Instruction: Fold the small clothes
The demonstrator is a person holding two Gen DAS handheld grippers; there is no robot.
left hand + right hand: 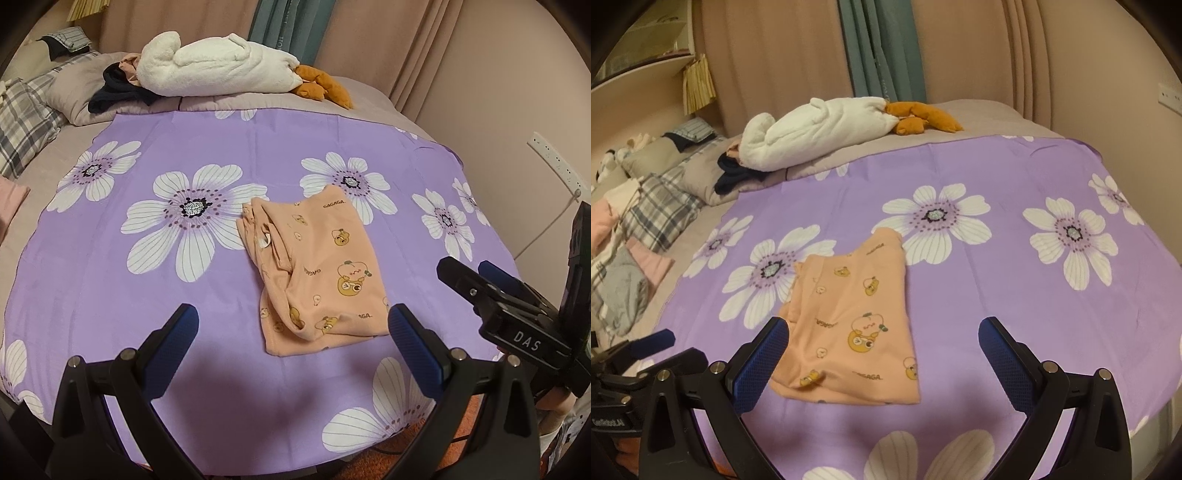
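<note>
A small peach garment with cartoon bear prints (314, 269) lies folded into a rough rectangle on the purple flowered sheet (129, 295); it also shows in the right wrist view (849, 328). My left gripper (291, 325) is open and empty, held just short of the garment's near edge. My right gripper (882, 336) is open and empty, its left finger beside the garment's near left edge. The right gripper also shows in the left wrist view (476, 277), to the garment's right. The left gripper's blue fingertip (653, 341) shows at the right wrist view's left edge.
A white plush toy (214, 64) with orange feet (321, 86) lies on a folded quilt at the back of the bed. Plaid pillows (22, 118) and dark clothes (118, 92) lie at the back left. More clothes (620, 288) are heaped at the left. A wall with a socket (554, 162) stands at the right.
</note>
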